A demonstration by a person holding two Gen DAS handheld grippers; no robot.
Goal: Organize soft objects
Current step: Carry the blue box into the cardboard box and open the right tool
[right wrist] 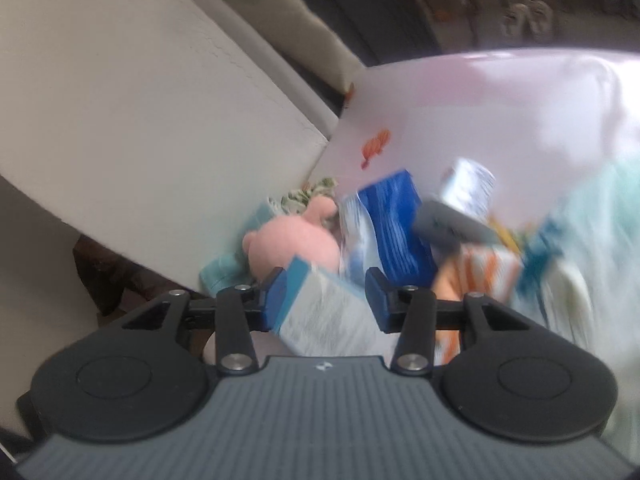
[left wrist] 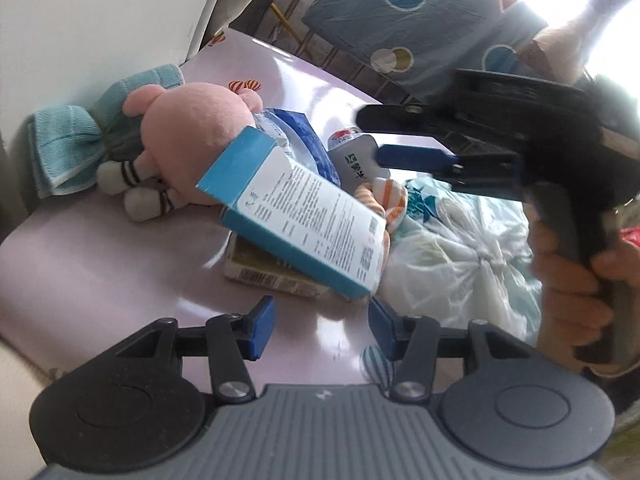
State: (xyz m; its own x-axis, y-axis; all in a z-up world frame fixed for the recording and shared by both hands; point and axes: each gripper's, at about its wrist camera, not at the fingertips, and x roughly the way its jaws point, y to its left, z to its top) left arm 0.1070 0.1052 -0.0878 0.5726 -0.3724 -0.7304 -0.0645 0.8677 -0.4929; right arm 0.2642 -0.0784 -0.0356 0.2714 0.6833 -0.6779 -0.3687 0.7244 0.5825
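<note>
A pale pink tabletop [left wrist: 100,264] carries a heap of things. The left claw [left wrist: 316,330] hovers low over its near edge, its blue-padded fingers spread wide with nothing between them. Just ahead of it lies a blue and white carton [left wrist: 296,216], tilted, its lower end resting on a flat yellowish box [left wrist: 268,274] on the tabletop. Behind the carton's raised end lies a pink plush toy [left wrist: 188,128], on its side, its striped feet [left wrist: 140,196] pointing toward the near left. The plush is well beyond the left claw, with the carton between them. Touching the plush's far left side is a bunched light blue cloth [left wrist: 68,148], against the white cushion [left wrist: 100,12] at the tabletop's back edge. A blue and white plastic packet [left wrist: 304,140] leans on the plush's right side, and an orange and white striped soft toy [left wrist: 384,200] lies beside a knotted white plastic bag [left wrist: 460,256].

The right claw [left wrist: 384,136] reaches in from the right in the left wrist view, held by a hand [left wrist: 572,280], its tips above the packet and a grey pouch [left wrist: 356,160].

In the blurred right wrist view, the right claw [right wrist: 324,296] is spread, with the end of the carton [right wrist: 320,312] showing in the gap between its fingers; I cannot tell whether either pad touches it. The pink plush toy [right wrist: 296,244] lies just beyond its left finger, the packet [right wrist: 392,232] straight ahead, the striped toy [right wrist: 480,276] to the right.
</note>
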